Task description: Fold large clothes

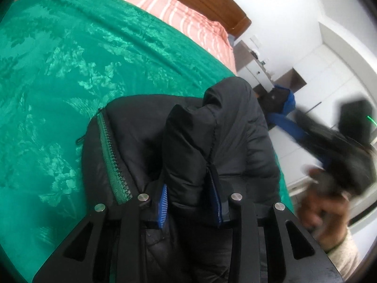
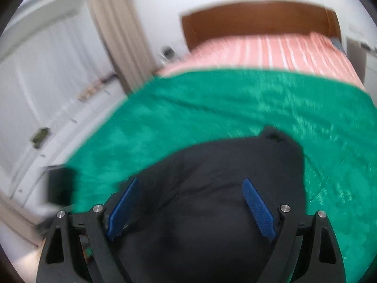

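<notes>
A black puffer jacket (image 1: 188, 141) with a green zipper (image 1: 113, 155) lies on the green bedspread (image 1: 59, 70). My left gripper (image 1: 190, 200) is shut on a thick fold of the jacket, its blue pads pressed into both sides. In the right wrist view the jacket (image 2: 207, 188) fills the space between the blue pads (image 2: 259, 207) of my right gripper (image 2: 190, 205), whose jaws stand wide apart. The right gripper shows blurred at the right of the left wrist view (image 1: 289, 108), off the bed's side, held by a hand.
The bed has a pink striped sheet (image 2: 271, 49) and a brown wooden headboard (image 2: 259, 18). A white wall and beige curtain (image 2: 113, 30) stand to the left. White cabinets (image 1: 318, 75) are beside the bed. The right wrist view is motion-blurred.
</notes>
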Motion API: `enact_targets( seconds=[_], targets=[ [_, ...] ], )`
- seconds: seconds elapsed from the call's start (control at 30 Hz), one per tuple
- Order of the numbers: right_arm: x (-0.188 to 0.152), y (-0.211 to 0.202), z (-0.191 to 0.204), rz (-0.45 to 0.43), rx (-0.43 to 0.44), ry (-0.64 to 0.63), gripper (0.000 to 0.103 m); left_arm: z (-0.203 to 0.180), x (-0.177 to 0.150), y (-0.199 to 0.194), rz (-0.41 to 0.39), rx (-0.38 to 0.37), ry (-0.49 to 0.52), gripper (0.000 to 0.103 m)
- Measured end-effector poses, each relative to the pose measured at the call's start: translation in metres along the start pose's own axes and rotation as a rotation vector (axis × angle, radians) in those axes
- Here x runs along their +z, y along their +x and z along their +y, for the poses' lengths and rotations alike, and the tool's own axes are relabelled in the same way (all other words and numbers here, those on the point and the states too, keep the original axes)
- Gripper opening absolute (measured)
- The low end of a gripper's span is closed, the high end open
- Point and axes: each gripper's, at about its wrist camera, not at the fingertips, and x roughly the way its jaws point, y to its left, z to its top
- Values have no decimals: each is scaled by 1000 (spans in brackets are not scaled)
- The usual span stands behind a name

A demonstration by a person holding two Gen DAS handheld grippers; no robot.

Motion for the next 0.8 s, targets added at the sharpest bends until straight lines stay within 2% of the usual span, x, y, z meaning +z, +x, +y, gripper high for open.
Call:
enact_targets(
  seconds=[0.07,0.13,0.23,0.37,0.5,0.6,0.7,0.77,0.8],
  targets=[
    [-8,49,-5,62,-62,1,95,7,2,8,-1,6,-11,32],
    [-19,76,-6,66,-114,-21,102,12,6,16,10,24,-16,31],
    [-20,94,-8,63,-139,-3,103,20,12,29,19,40,-6,30],
    [-26,105,-19,61,-128,-8,103,33,8,40,21,1,-28,30],
    [-37,109,-23,32,-135,-11,103,32,6,45,24,19,-39,30],
    [-37,92,-26,-1,-84,0,103,30,8,37,56,-4,-60,32],
    [-34,52,-18,7,-59,-13,102,21,12,13,62,19,-41,44],
    [-44,8,3,-22,-46,-87,102,12,10,-3,45,57,8,55],
    [-53,-8,17,-35,-47,-147,102,9,9,-7,44,56,19,56]
  ],
)
